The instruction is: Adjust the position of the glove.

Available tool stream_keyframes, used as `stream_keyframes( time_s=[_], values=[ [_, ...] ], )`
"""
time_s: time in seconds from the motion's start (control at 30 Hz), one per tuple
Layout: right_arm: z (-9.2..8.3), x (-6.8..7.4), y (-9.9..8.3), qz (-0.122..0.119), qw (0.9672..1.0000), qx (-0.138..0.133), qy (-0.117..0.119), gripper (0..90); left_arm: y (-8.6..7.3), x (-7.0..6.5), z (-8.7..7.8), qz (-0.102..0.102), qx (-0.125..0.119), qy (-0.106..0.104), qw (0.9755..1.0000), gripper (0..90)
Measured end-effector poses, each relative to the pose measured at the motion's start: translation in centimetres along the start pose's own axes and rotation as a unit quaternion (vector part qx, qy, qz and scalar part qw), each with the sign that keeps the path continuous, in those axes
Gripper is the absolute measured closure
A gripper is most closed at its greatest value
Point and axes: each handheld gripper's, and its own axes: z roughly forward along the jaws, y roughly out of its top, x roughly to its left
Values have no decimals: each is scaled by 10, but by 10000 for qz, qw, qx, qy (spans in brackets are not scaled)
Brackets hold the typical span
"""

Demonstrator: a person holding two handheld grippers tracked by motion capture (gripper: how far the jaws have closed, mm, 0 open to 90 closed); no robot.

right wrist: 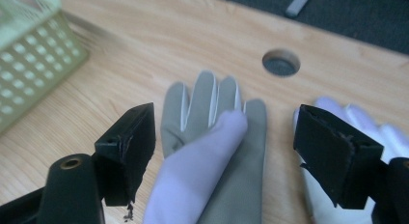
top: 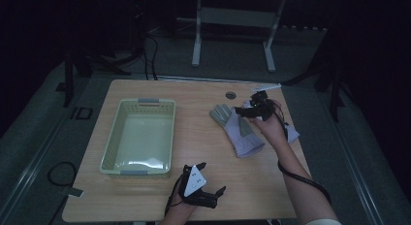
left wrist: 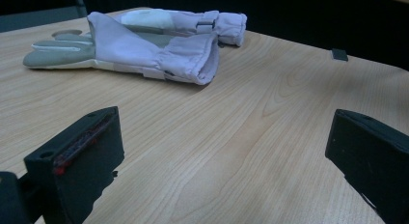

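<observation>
Two lilac gloves with grey palms lie on the wooden table (top: 194, 137) at the right. The nearer glove (top: 240, 130) (left wrist: 144, 52) (right wrist: 217, 137) lies with its fingers pointing away, a lilac fold across its palm. The second glove (top: 292, 133) (left wrist: 193, 21) (right wrist: 366, 127) lies beside it, partly behind the hand. My right gripper (top: 247, 111) (right wrist: 226, 147) hovers over the nearer glove, open; a jaw stands on each side of the glove and neither touches it. My left gripper (top: 212, 177) (left wrist: 226, 151) rests open near the table's front edge, nothing between its jaws.
A pale green perforated basket (top: 112, 137) (right wrist: 29, 64) stands on the left half of the table. A round cable hole (top: 230, 95) (right wrist: 281, 63) sits near the far edge. A small dark piece (left wrist: 339, 54) lies on the table. A desk frame (top: 232, 16) stands beyond.
</observation>
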Motion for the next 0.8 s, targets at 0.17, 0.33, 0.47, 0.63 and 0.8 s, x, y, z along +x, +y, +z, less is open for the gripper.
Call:
stream_keyframes(
  time_s=[0.17,0.33,0.47,0.63,0.8],
  values=[
    [17,-2,-9,66,9995,305,37,300,0,0,0,-1,3,-2,10000,2],
    [28,-3,-17,111,9989,460,40,315,0,0,0,0,14,-17,10000,2],
    [41,-5,-27,210,9973,699,23,358,0,0,0,-19,21,-24,10000,2],
    [49,-7,-34,262,9958,874,12,364,0,0,0,-31,16,-33,10000,2],
    [57,-12,-46,349,9936,1059,206,421,0,0,1,-27,39,-27,10000,2]
  ],
)
